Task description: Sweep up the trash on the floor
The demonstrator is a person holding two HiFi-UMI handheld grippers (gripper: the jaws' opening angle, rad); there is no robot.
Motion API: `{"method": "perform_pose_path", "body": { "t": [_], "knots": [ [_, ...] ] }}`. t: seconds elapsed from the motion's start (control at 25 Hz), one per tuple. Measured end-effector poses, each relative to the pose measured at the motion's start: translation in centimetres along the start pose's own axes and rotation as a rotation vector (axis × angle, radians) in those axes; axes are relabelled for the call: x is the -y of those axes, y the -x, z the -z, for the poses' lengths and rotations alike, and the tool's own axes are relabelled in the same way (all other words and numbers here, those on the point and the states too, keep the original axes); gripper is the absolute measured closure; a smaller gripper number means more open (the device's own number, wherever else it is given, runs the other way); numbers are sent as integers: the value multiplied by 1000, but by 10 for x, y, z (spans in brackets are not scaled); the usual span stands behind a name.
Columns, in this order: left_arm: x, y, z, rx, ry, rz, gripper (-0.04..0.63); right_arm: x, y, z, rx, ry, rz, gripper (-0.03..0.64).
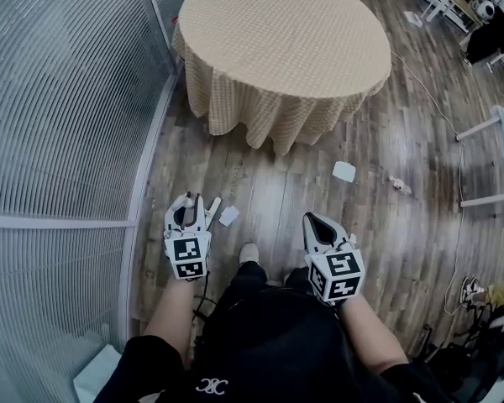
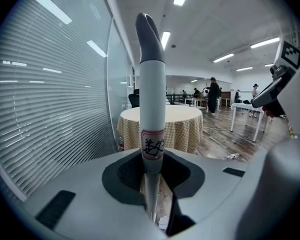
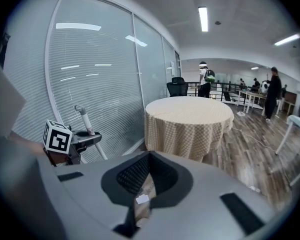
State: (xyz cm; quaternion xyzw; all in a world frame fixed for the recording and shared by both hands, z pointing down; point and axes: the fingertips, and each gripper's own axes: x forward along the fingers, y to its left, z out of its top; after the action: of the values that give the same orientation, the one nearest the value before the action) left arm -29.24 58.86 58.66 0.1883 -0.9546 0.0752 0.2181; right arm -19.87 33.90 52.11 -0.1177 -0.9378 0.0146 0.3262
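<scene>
My left gripper (image 1: 187, 215) is shut on a white broom handle (image 2: 152, 99) with a grey tip and a red-edged label; the handle stands upright between its jaws. In the right gripper view the same handle (image 3: 85, 118) sticks up from the left gripper (image 3: 72, 141). The right gripper (image 1: 322, 227) hovers over the floor, shut with nothing in it. White paper scraps lie on the wood floor: one (image 1: 229, 216) beside the left gripper, one (image 1: 343, 171) near the tablecloth, and a crumpled bit (image 1: 400, 185) further right. The broom head is hidden.
A round table (image 1: 286, 32) with a beige checked cloth to the floor stands ahead. A glass wall with blinds (image 1: 59, 99) runs along the left. White table legs (image 1: 496, 133) and a floor cable (image 1: 437, 99) are at the right. People stand far off (image 2: 213, 95).
</scene>
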Motion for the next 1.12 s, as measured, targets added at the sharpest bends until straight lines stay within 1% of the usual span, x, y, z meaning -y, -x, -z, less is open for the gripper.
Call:
{"method": "perform_pose_path", "body": {
  "t": [0.12,0.2,0.4,0.64,0.92,1.12],
  "knots": [
    [14,-5,15,-38,-1,10,517,10,8,3,-2,-4,7,601],
    [27,-6,21,-45,-5,25,517,21,14,9,-8,-16,20,601],
    [73,-18,19,-64,-15,77,516,47,28,25,-8,-69,58,601],
    [133,-28,11,-102,-32,142,515,74,44,37,5,-125,81,601],
    [210,-44,-11,-135,18,228,515,135,83,59,32,-222,160,601],
    [288,-58,-19,-161,54,317,515,190,123,88,46,-306,254,601]
  ]
}}
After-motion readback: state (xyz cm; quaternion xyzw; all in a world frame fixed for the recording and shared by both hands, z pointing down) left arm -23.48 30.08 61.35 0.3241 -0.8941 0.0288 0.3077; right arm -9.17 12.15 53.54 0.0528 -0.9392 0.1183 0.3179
